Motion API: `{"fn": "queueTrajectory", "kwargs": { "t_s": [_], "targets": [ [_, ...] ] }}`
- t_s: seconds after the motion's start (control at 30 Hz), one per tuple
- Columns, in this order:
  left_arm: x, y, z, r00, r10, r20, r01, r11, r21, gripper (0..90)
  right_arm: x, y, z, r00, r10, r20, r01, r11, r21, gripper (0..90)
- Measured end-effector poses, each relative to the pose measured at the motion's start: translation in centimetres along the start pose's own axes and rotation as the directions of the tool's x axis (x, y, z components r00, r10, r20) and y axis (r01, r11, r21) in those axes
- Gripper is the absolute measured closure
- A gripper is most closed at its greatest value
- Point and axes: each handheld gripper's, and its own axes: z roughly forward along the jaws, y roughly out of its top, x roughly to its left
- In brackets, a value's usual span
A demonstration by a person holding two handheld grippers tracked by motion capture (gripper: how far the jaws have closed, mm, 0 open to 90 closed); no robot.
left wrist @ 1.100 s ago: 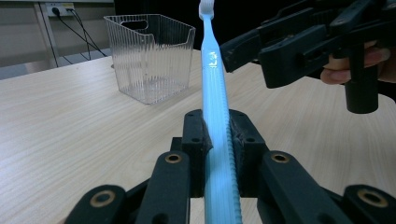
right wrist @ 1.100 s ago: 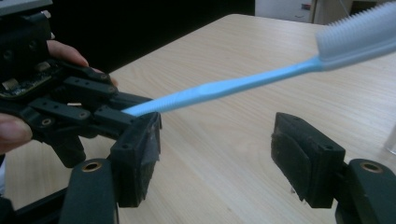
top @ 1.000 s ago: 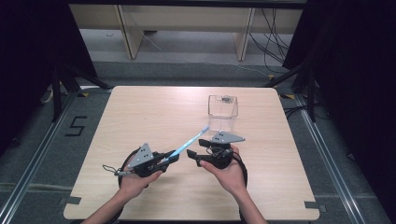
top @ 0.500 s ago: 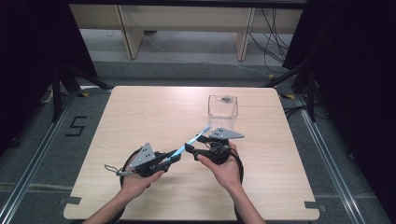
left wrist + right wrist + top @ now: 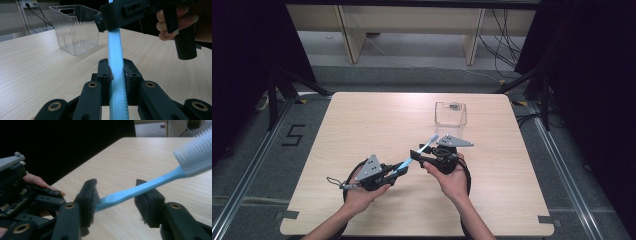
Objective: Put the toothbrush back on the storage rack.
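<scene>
1. Since a second ago the right gripper (image 5: 416, 154) has moved in from beside the light-blue plastic toothbrush with white bristles (image 5: 419, 152) until its jaws straddle the handle, at the middle of the high view.
2. The left gripper (image 5: 398, 172) has kept its jaws clamped on the lower end of the handle; the left gripper view shows the blue shaft pinched between them.
3. In the right gripper view the jaws stand apart on either side of the handle. One pad seems to touch it, though the angle makes that hard to confirm.
4. This reads as a hand-over just short of completion: the right gripper likely needs to close before the left lets go.
5. The toothbrush is held off the pale wooden counter (image 5: 362, 120), its bristle end pointing toward the upper right.
6. Count: one toothbrush, two grippers, one clear ribbed plastic bin (image 5: 450, 113) standing on the counter, upper right of centre.
</scene>
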Motion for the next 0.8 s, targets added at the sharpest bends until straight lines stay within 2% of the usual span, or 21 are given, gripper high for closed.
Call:
{"fn": "queueTrajectory", "kwargs": {
  "t_s": [0.07,0.13,0.17,0.2,0.23,0.27,0.3,0.43,0.47,0.5,0.53,0.57,0.6,0.63,0.77,0.8],
  "targets": [
    [-0.1,-0.2,0.1,1.0000,0.008,-0.003,-0.007,0.9995,0.029,77.2,0.0,0.0,0.0,0.9994,0.016,-0.031,-0.016,1.000,-0.002,63.0],
    [-0.3,-0.4,0.4,0.9998,0.015,0.011,-0.016,0.9983,0.057,75.4,0.2,0.1,-0.1,0.9960,0.052,-0.072,-0.054,0.998,-0.018,77.8],
    [-0.4,-0.4,0.6,0.9997,0.017,0.020,-0.019,0.9971,0.074,72.4,0.2,0.3,-0.2,0.9959,0.024,-0.087,-0.026,0.999,-0.025,82.8],
    [-0.4,-0.5,0.7,0.9991,0.020,0.037,-0.023,0.9967,0.078,70.1,0.3,0.4,-0.2,0.9942,0.031,-0.103,-0.035,0.999,-0.040,82.8],
    [-0.6,-0.5,0.7,0.9988,0.021,0.043,-0.025,0.9959,0.087,68.2,0.4,0.5,-0.3,0.9932,0.039,-0.110,-0.041,0.999,-0.016,85.3],
    [-0.6,-0.6,0.8,0.9981,0.023,0.057,-0.028,0.9967,0.076,66.5,0.2,0.5,-0.2,0.9948,0.011,-0.102,-0.013,1.000,-0.025,85.7],
    [-0.8,-0.4,0.6,0.9982,0.027,0.053,-0.031,0.9956,0.088,65.4,0.4,0.5,-0.3,0.9937,0.008,-0.112,-0.009,1.000,-0.009,85.9],
    [-0.8,0.1,0.2,0.9983,0.017,0.056,-0.021,0.9971,0.073,63.5,0.5,0.7,-0.5,0.9950,-0.013,-0.099,0.014,1.000,0.010,86.1],
    [-0.7,0.1,0.1,0.9982,0.009,0.060,-0.013,0.9980,0.062,63.2,0.5,0.7,-0.4,0.9944,-0.025,-0.102,0.025,1.000,0.000,86.1],
    [-0.6,0.3,0.0,0.9984,0.007,0.056,-0.011,0.9978,0.066,62.6,0.7,0.8,-0.6,0.9953,-0.010,-0.096,0.011,1.000,0.015,86.1],
    [-0.6,0.4,-0.1,0.9984,0.003,0.056,-0.007,0.9983,0.058,61.7,0.7,0.9,-0.7,0.9944,-0.019,-0.104,0.020,1.000,0.008,86.1],
    [-0.5,0.5,-0.1,0.9982,-0.001,0.059,-0.002,0.9988,0.050,60.8,0.6,1.0,-0.6,0.9951,-0.032,-0.094,0.032,0.999,-0.006,86.1],
    [-0.5,0.5,-0.2,0.9982,0.002,0.060,-0.005,0.9990,0.045,60.0,0.8,1.1,-0.9,0.9959,-0.011,-0.090,0.011,1.000,0.008,86.1],
    [-0.5,0.7,-0.3,0.9986,0.002,0.053,-0.005,0.9986,0.053,59.1,0.6,1.2,-0.9,0.9958,-0.038,-0.084,0.038,0.999,-0.002,86.1],
    [-0.4,0.7,-0.2,0.9984,-0.008,0.056,0.006,0.9993,0.038,58.1,0.5,1.5,-1.2,0.9972,-0.053,-0.052,0.053,0.999,-0.008,86.0],
    [-0.4,0.7,-0.2,0.9983,-0.009,0.057,0.007,0.9992,0.039,57.8,0.5,1.6,-1.2,0.9971,-0.050,-0.058,0.050,0.999,-0.004,86.0]
  ]
}}
